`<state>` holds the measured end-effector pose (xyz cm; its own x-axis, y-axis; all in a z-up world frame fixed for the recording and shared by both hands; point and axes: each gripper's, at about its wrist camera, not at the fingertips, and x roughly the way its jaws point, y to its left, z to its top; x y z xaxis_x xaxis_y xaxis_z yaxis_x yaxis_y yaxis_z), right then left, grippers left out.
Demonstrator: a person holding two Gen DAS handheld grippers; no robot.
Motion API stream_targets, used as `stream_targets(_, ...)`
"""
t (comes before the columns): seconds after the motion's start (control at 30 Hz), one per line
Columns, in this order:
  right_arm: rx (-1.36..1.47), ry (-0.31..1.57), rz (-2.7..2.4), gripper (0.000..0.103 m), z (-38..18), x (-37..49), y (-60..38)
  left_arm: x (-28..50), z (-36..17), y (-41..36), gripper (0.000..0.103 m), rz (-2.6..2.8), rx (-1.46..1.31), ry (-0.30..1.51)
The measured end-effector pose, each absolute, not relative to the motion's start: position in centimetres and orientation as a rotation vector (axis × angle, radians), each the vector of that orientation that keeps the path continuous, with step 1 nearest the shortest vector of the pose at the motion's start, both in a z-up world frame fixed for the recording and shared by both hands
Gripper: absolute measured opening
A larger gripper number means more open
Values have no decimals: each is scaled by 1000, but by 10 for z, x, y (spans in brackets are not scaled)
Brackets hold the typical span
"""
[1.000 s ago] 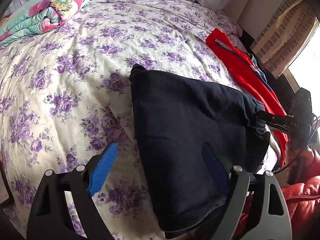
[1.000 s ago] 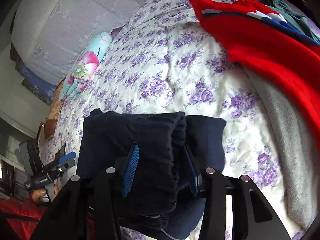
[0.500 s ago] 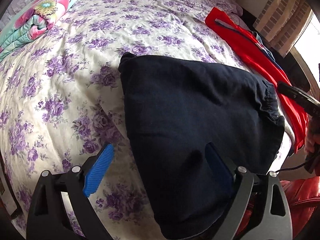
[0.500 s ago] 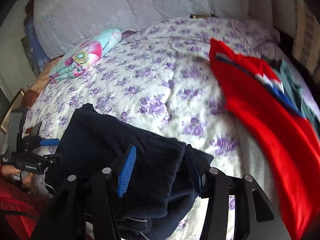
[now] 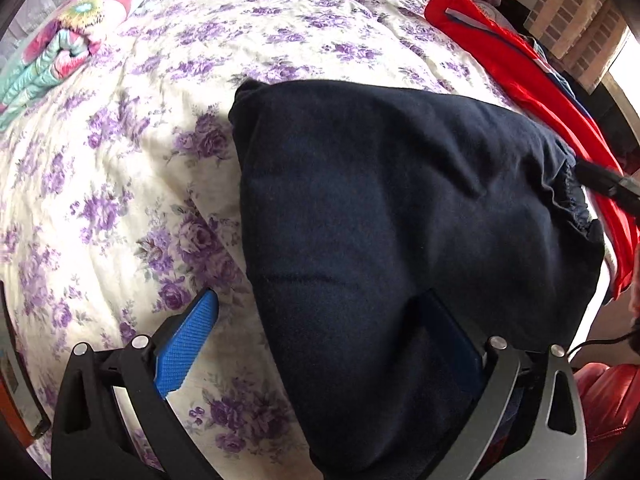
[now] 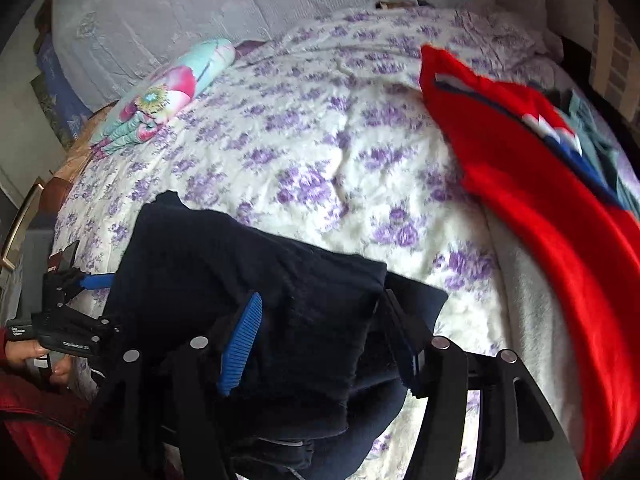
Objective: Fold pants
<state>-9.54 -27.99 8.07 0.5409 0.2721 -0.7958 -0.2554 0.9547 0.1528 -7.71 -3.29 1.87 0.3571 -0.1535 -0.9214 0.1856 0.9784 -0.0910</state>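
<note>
The dark navy pants lie folded on the floral bedspread. My left gripper is open, its jaws wide apart; the left blue pad is over the bedspread and the right pad is on the pants' near edge. My right gripper is closed on the thick folded waistband end of the pants, with the fabric bunched between the blue pads. The left gripper also shows in the right wrist view, at the pants' far end.
A red garment lies along the bed's right side over grey and teal clothes. A folded floral blanket lies at the far left of the bed. Pale pillows line the headboard. A brick wall stands beyond the bed.
Both grippers have moved over the bed with the pants, and the right wrist view has swung towards the pillows. The left gripper stays open; the right stays closed on the fabric.
</note>
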Motion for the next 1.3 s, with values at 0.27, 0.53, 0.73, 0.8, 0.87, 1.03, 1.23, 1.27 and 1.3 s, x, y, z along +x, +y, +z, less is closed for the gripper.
stream_targets(0.27,-63,1115,301,78,33,-89,-263,-73,21,-41,99,-198,71,1171)
stream_targets(0.53,-20,1090,314,80,44,-99,-274,-75,19,-40,99,-196,65,1178)
stream_targets(0.73,-1,1031,271,92,61,-104,-305,-74,16,-38,99,-193,47,1184)
stream_targets(0.8,72,1066,240,92,54,-96,-320,-75,16,-38,99,-191,43,1185)
stream_targets(0.87,191,1093,236,92,48,-91,-333,-75,16,-38,99,-187,44,1185)
stream_targets(1.03,334,1100,277,92,39,-89,-335,-76,16,-40,99,-179,44,1185)
stream_targets(1.23,353,1125,315,94,31,-80,-331,-77,15,-40,99,-174,23,1190)
stream_targets(1.27,358,1130,320,94,29,-78,-332,-77,15,-39,99,-175,15,1192)
stream_targets(1.3,362,1138,325,94,26,-77,-332,-78,14,-39,99,-177,8,1194)
